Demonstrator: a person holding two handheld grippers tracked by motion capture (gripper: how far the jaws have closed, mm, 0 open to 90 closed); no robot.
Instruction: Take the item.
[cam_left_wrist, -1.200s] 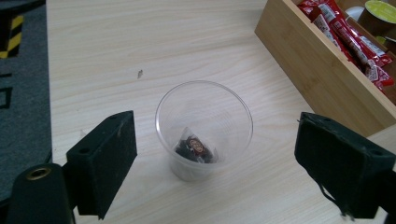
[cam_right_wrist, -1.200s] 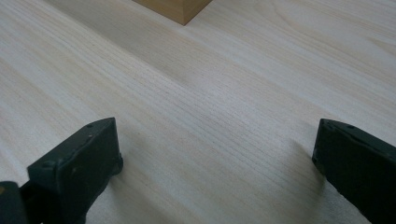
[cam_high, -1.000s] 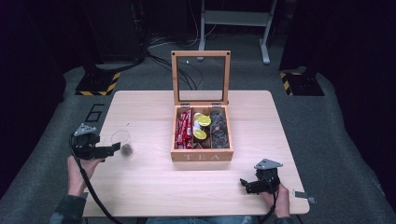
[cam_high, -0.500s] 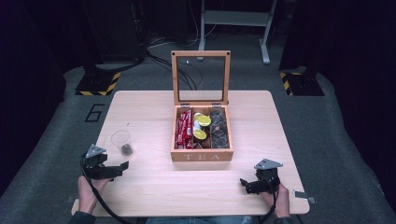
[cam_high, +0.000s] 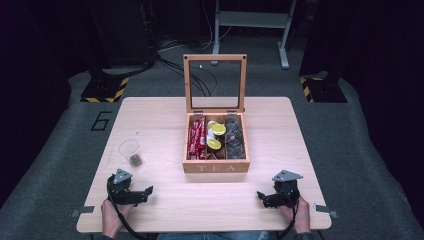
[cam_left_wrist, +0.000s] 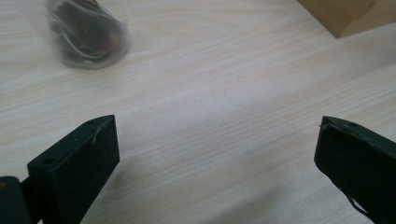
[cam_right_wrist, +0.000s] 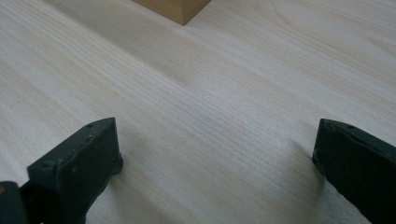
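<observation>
Down below sits a light wooden table (cam_high: 150, 110) with soft lines running through the wood. Under it is a grey floor (cam_high: 45, 165). The number 6 (cam_high: 101, 120) is marked on that floor, just left of the table. Two yellow and black striped blocks (cam_high: 105, 89) rest on the floor farther back, one on each side. The room behind is very dark, with some cables (cam_high: 200, 75) and the grey legs of a stand (cam_high: 250, 25).

A wooden tea box (cam_high: 216, 167) stands in the middle of the table. It has the word TEA on its front. Its lid (cam_high: 215, 83) is a wooden frame with a clear pane, and it stands straight up at the back. Inside are three rows. The left row holds red packets (cam_high: 196, 138). The middle row holds round yellow things (cam_high: 217, 136). The right row holds dark packets (cam_high: 234, 138).

A small clear cup (cam_high: 130, 152) stands on the table, left of the box and apart from it. Something small and dark lies at its bottom. In the left gripper view the cup (cam_left_wrist: 86, 32) looks blurry.

The left gripper (cam_high: 148, 191) is at the near left of the table, held in a hand (cam_high: 111, 216). Its jaws are wide apart with nothing in them. The right gripper (cam_high: 260, 195) is at the near right, in the other hand (cam_high: 298, 217). Its jaws are wide apart too, with just bare table between them.
</observation>
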